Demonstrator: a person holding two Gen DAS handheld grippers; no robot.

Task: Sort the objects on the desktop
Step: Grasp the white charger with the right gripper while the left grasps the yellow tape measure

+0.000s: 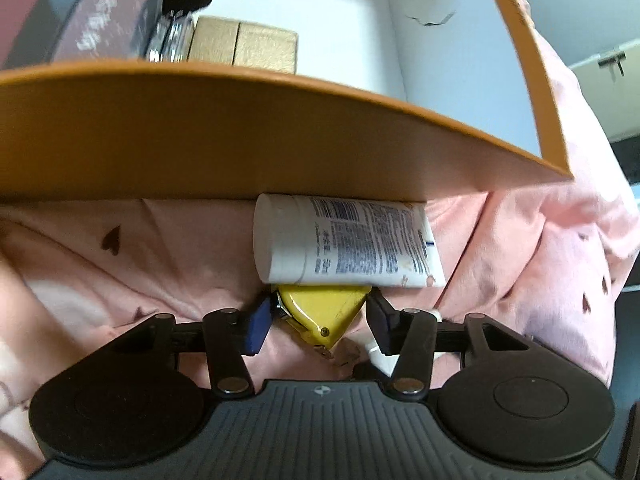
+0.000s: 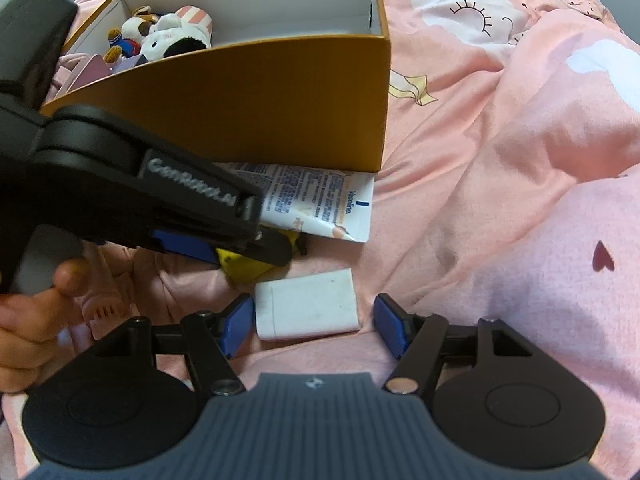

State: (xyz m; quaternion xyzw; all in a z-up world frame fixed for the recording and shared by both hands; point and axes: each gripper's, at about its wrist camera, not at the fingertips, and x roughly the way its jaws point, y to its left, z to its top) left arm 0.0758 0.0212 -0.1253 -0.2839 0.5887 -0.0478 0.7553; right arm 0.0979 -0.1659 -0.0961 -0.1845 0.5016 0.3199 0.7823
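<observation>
1. The left gripper (image 1: 318,322) points steeply down at the pink bedding (image 1: 120,264), its blue pads spread on either side of a yellow object (image 1: 324,308) (glossy, wedge-shaped, what it is I cannot tell). The pads stand just beside it, left and right, without pressing on it.
2. Just beyond the yellow object lies a white tube (image 1: 348,246) on its side, cap to the left, crimped end to the right, its far edge against the near wall of the orange box (image 1: 240,136).
3. Inside the box, at the far left, sit dark cartons, a black fluffy brush and two gold-coloured boxes (image 1: 244,44); the right part of its white floor is bare.
4. The right gripper (image 2: 314,326) also tilts down, jaws wide apart, with a white block (image 2: 308,310) (flat, rectangular) lying on the bedding between its blue pads, nearer the left pad, ungripped.
5. From the right wrist view, the left gripper crosses the left of the scene, held by a hand (image 2: 28,312) at the near left, a fingertip on its grey handle.
6. That view also shows plush toys (image 2: 160,36) in the box's far left corner.
</observation>
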